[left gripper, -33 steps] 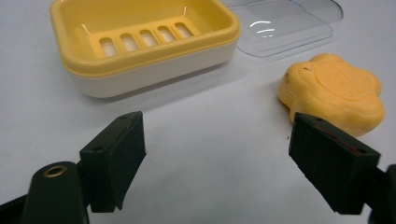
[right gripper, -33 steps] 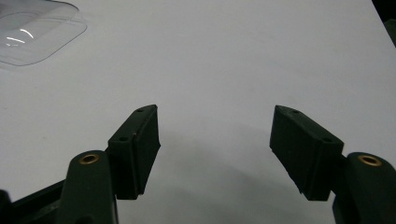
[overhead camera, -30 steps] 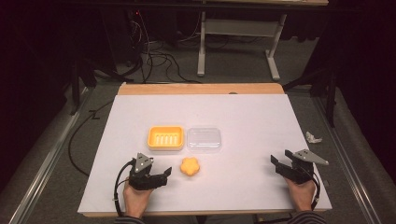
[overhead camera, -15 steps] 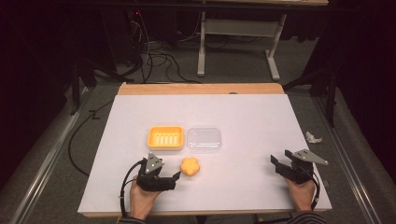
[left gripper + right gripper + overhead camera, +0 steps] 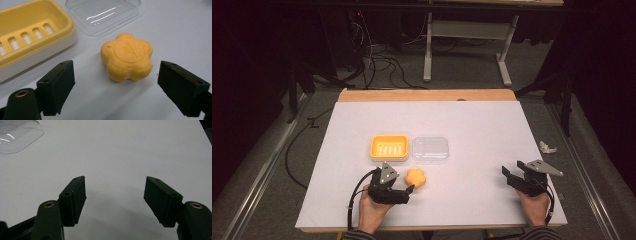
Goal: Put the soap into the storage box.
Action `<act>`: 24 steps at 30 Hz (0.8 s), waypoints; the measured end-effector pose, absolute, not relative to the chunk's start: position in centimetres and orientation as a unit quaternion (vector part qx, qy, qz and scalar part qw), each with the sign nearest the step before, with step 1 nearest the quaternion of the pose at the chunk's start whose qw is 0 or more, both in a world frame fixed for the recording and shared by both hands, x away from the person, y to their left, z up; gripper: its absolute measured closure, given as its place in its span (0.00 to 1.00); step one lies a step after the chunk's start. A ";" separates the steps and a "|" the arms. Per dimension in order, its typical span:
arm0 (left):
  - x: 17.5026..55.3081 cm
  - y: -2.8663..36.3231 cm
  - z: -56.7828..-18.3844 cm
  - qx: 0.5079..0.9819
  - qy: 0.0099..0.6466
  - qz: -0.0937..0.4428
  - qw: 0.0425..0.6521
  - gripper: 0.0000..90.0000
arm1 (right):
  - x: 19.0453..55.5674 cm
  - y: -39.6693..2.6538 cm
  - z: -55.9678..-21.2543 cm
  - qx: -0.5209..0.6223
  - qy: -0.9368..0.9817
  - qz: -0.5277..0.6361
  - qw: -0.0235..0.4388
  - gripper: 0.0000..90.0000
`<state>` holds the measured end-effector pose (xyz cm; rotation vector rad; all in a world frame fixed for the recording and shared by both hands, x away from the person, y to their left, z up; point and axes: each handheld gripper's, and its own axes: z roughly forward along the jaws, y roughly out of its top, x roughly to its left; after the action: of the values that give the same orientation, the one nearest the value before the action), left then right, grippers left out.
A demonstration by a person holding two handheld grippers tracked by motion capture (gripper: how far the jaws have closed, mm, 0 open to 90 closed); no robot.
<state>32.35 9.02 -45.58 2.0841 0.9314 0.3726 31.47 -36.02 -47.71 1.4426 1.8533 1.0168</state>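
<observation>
An orange flower-shaped soap (image 5: 416, 177) (image 5: 127, 57) lies on the white table, in front of a yellow soap dish (image 5: 389, 147) (image 5: 27, 35) and a clear plastic lid (image 5: 430, 149) (image 5: 102, 13). My left gripper (image 5: 408, 194) (image 5: 116, 87) is open just short of the soap, its jaws wide apart and level with the soap's near side, not touching it. At the table's front right, my right gripper (image 5: 511, 176) (image 5: 115, 195) stands open over bare table with nothing between its jaws.
A crumpled white scrap (image 5: 547, 147) lies off the table's right edge. The table (image 5: 472, 125) has a wooden strip along its far edge. Beyond it stand dark floor cables and a grey metal frame (image 5: 467, 30).
My left gripper has moved right and forward toward the soap, which now sits close in front of its open jaws. The right gripper has stayed put.
</observation>
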 end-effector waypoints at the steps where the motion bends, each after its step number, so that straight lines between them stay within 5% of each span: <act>1: 32.4 8.9 -45.6 0.827 0.367 0.147 0.400 0.16 | 31.5 -36.0 -47.7 0.541 0.693 0.380 0.287 0.38; 24: 34.4 6.4 -46.0 0.843 0.371 0.124 0.370 0.17 | 31.4 -36.0 -47.7 0.534 0.695 0.384 0.290 0.38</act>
<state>34.35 6.37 -46.03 2.1624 0.9532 0.3178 31.36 -36.01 -47.69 1.4253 1.8550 1.0253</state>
